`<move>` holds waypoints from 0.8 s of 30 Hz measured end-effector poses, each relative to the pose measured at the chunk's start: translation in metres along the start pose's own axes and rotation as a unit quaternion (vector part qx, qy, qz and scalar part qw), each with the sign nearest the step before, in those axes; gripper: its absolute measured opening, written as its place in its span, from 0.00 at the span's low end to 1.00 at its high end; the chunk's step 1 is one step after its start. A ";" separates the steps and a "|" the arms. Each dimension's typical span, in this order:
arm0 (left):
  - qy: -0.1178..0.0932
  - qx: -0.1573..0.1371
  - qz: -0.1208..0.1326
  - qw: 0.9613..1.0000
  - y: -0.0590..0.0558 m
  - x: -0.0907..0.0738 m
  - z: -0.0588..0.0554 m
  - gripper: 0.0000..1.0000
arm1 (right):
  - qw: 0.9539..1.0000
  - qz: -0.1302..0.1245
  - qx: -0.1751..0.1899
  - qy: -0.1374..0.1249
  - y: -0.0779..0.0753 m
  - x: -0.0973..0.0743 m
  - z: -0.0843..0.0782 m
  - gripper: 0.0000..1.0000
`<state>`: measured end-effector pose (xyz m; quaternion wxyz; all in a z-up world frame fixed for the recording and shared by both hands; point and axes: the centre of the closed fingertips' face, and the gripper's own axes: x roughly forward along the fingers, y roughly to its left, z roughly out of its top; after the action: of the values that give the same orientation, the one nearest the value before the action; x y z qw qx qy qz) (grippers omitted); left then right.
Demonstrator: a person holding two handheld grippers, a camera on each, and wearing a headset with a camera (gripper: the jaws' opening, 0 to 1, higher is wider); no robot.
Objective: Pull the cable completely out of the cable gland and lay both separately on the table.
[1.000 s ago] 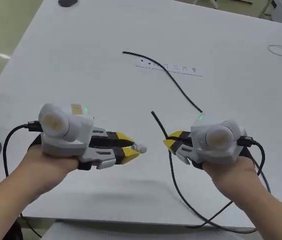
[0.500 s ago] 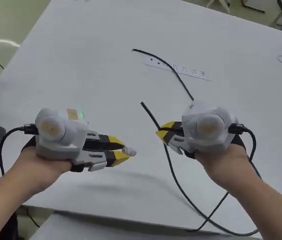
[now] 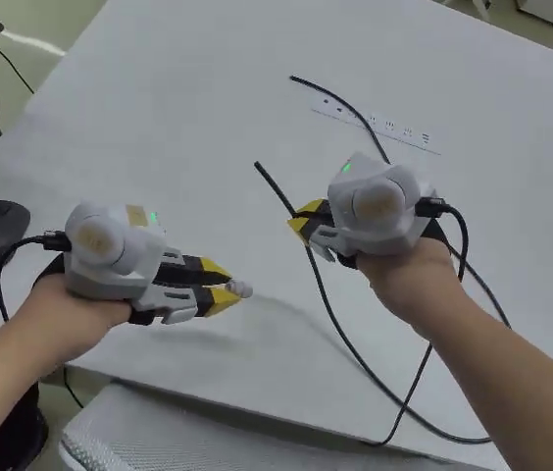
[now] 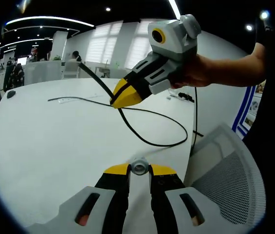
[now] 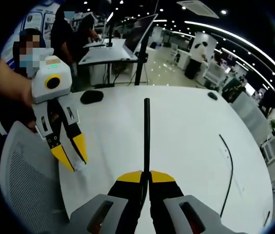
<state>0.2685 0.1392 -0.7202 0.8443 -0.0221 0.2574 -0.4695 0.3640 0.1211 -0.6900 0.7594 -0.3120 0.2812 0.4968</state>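
Cable gland [image 4: 139, 165] and cable [image 5: 146, 136] drawn further apart
Nearest, the left hand-held gripper [image 3: 233, 287] pinches the gland over the desk [image 3: 178, 118]; beyond the gland, the right hand-held gripper [image 3: 301, 224] clamps the freed cable end, and both still need laying down

We find the head view bright and even, lit from overhead: the white desk [image 3: 159, 88] shows no glare, and a soft, broad shadow lies on it below the left claw [image 3: 226, 287]. The black cable [image 3: 273, 186] stands crisp against it. In both gripper views ceiling strip lights [image 4: 175, 7] flare white on a dark ceiling, the desk edge bows with fisheye distortion, and the far room goes small and soft; the cable gland [image 4: 138, 166] looks slightly blurred
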 end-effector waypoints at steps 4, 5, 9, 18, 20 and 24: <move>0.005 -0.005 0.009 1.000 0.005 -0.001 -0.010 0.15 | 1.000 0.018 -0.011 0.003 0.007 0.017 0.006 0.00; 0.007 -0.006 0.012 1.000 0.006 -0.002 -0.014 0.15 | 0.999 0.022 -0.024 0.006 0.009 0.021 0.007 0.00; 0.013 -0.005 0.014 1.000 0.006 -0.003 -0.020 0.15 | 0.998 0.033 -0.051 0.007 0.016 0.036 0.014 0.00; 0.018 -0.005 0.030 0.999 0.023 -0.005 -0.036 0.15 | 0.991 0.072 -0.108 0.031 0.038 0.073 0.012 0.00; 0.021 -0.011 0.034 0.999 0.026 -0.006 -0.042 0.15 | 0.988 0.081 -0.121 0.041 0.043 0.082 0.007 0.00; 0.024 -0.016 0.040 0.999 0.029 -0.007 -0.051 0.15 | 0.985 0.094 -0.131 0.052 0.053 0.098 0.003 0.00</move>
<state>0.2646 0.1709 -0.7697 0.8553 -0.0136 0.2857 -0.4319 0.3492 0.1965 -0.7707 0.6460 -0.4067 0.2809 0.5817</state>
